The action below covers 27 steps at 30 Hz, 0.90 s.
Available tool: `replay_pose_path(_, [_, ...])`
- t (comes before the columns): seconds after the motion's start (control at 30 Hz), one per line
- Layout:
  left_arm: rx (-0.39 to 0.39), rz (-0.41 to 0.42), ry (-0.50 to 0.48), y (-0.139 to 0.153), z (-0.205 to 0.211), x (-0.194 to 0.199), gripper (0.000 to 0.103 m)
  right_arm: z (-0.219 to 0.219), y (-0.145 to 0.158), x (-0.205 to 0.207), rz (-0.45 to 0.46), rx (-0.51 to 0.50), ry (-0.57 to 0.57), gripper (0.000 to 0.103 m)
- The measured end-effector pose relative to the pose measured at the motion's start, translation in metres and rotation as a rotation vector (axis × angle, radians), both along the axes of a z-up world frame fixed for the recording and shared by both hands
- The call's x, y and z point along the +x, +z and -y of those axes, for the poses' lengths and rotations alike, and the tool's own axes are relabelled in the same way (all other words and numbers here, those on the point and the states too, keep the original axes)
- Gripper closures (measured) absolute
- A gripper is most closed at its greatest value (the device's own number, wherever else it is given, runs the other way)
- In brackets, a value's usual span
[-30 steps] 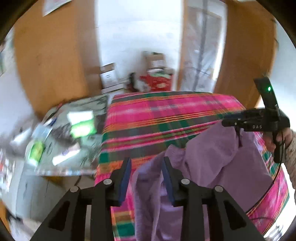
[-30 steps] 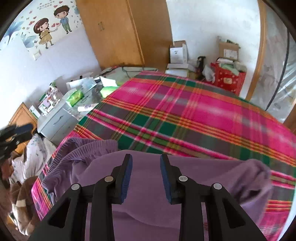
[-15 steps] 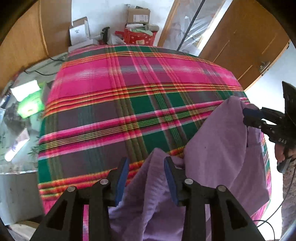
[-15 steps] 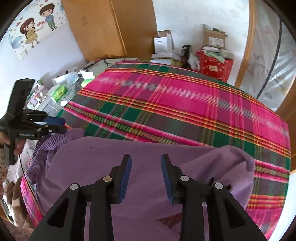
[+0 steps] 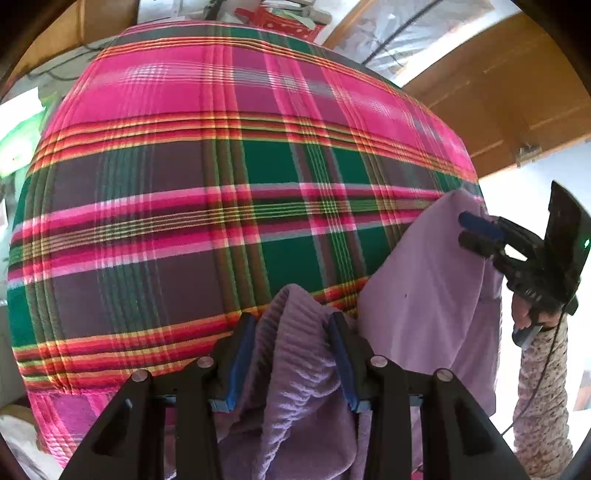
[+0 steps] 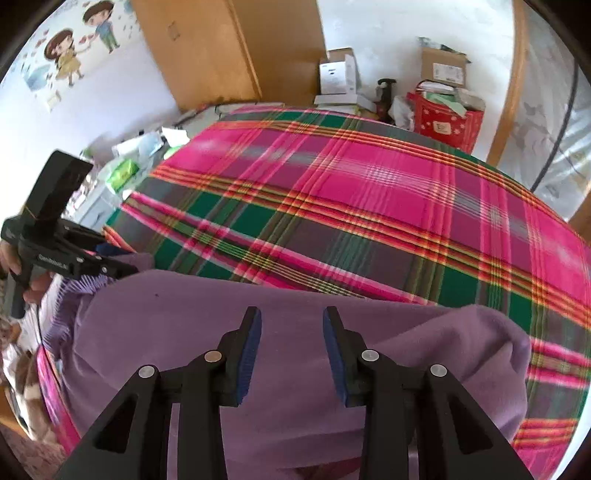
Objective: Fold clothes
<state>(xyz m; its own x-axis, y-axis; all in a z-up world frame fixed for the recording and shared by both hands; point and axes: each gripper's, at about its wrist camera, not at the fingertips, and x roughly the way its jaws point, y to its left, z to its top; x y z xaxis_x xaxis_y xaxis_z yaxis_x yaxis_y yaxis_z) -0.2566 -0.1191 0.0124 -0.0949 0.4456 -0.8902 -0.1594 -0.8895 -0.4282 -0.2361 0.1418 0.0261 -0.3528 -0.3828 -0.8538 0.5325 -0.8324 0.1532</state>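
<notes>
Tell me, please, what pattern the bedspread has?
Plaid: pink, green and purple with orange stripes on the bedspread, clearest in the right wrist view.

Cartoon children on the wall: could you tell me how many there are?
2: a girl in yellow at the upper left, a boy in blue just up and right of her. Others may be cut off.

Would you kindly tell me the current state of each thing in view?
Sweater: unfolded, bunched, held up at two spots over the blanket's near edge.
Left claw: shut on the sweater's ribbed hem.
Right claw: shut on the sweater's plain edge.
Blanket: spread flat.
</notes>
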Motion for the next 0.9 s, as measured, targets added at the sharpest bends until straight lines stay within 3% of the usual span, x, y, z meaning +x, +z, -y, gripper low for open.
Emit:
replay_pose_path(0.07, [-0.009, 0.0, 0.006, 0.0, -0.001, -0.002, 0.064, 0.006, -0.003, -0.002, -0.025, 0.064, 0.033, 0.067])
replay_pose_path(0.17, [-0.017, -0.002, 0.008, 0.0, -0.002, 0.0, 0.077, 0.012, -0.008, -0.003, -0.072, 0.17, 0.077, 0.067])
replay_pose_path(0.4, [0.004, -0.034, 0.064, 0.004, 0.007, 0.001, 0.088, -0.006, -0.017, -0.011, -0.086, 0.251, 0.063, 0.067])
replay_pose_path(0.53, [0.024, -0.069, 0.118, 0.01, 0.018, 0.002, 0.089, -0.015, -0.024, -0.014, -0.056, 0.257, 0.065, 0.067])
replay_pose_path(0.9, [0.067, -0.121, 0.379, 0.012, 0.08, 0.007, 0.09, -0.03, -0.031, -0.017, -0.017, 0.224, 0.037, 0.067])
